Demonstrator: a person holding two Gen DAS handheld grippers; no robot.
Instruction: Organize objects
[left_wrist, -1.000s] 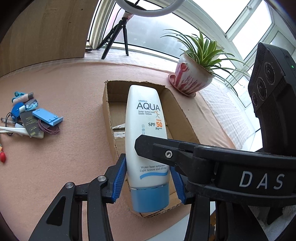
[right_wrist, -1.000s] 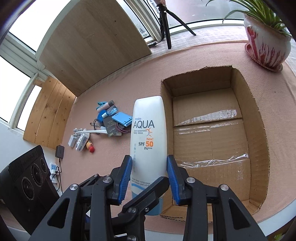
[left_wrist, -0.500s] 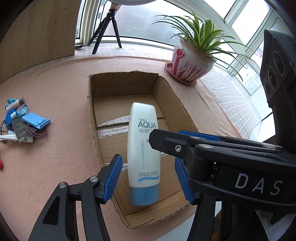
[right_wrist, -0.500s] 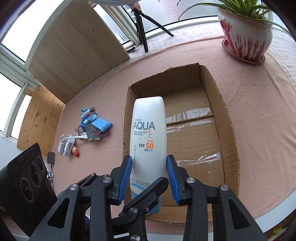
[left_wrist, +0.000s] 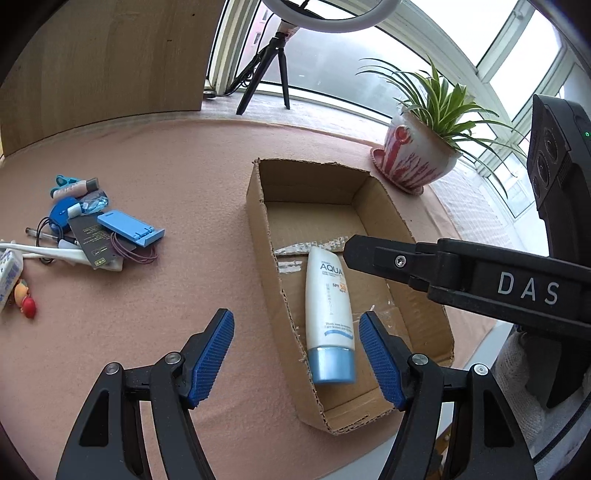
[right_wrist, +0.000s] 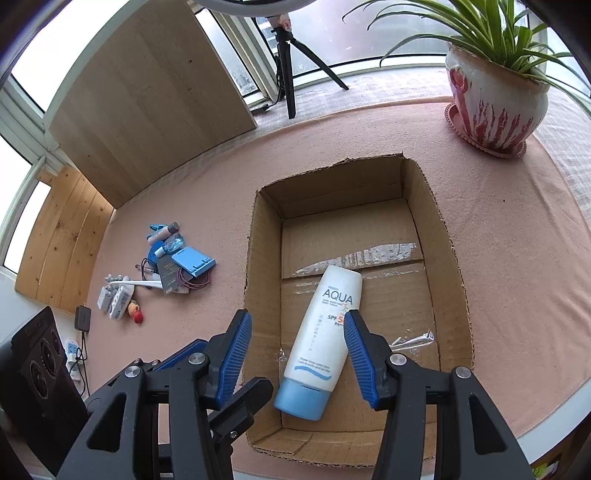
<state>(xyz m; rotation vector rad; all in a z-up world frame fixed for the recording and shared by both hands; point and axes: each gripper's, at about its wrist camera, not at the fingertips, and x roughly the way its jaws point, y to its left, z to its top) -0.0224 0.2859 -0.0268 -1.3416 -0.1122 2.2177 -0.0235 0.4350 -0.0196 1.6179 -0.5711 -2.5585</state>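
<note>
Sunscreen tube (right_wrist: 325, 339) lies flat inside cardboard box (right_wrist: 452, 258) on pink worktop (left_wrist: 147, 332), blue cap toward near end. Right hand-held gripper (right_wrist: 295, 354) jaws opening, pads clear of tube. Left hand-held gripper (left_wrist: 295, 354) spread wide, holding nothing.

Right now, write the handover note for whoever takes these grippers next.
Left hand-held gripper: open, empty, above the box's near end.
Right hand-held gripper: jaws opening, pads clear of the sunscreen tube.
Tube lies flat in the cardboard box, cap toward the near wall.
Done: tube boxed.
Left: the pile of small items on the pink cloth left of the box, including the blue phone stand. Potted plant stands beyond the box.
</note>
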